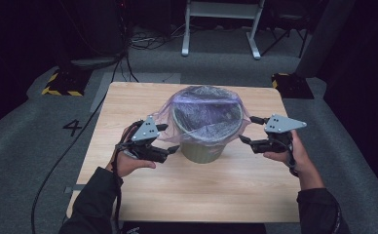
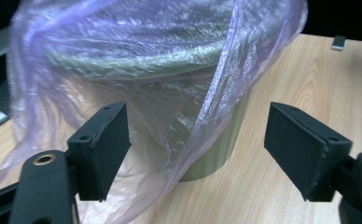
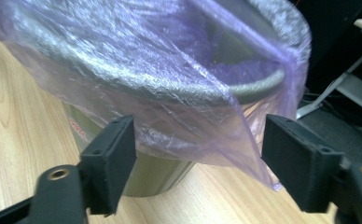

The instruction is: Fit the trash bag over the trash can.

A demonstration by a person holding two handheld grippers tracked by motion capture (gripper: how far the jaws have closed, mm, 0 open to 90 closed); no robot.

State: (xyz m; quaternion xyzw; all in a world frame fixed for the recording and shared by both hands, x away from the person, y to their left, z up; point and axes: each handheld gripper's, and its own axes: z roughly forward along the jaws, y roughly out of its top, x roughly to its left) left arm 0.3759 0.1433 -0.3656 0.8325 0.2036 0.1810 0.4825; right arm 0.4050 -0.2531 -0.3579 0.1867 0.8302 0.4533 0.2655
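The bin (image 1: 205,127) is flanked by both tools, left tool (image 1: 171,138) and right tool (image 1: 248,130), equally near; both are held open, nothing gripped, the bag (image 1: 204,105) draped over its rim.

Standing mid-desk (image 1: 128,190), blocking straight passage: lined bin (image 1: 205,146), purple bag (image 1: 204,109) overhanging its rim. Lying open: bare wood along front, left and right edges.

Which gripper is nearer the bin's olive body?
Left. The left gripper sits open almost against the bin; the right gripper hangs open, slightly farther off, by the bag's edge.
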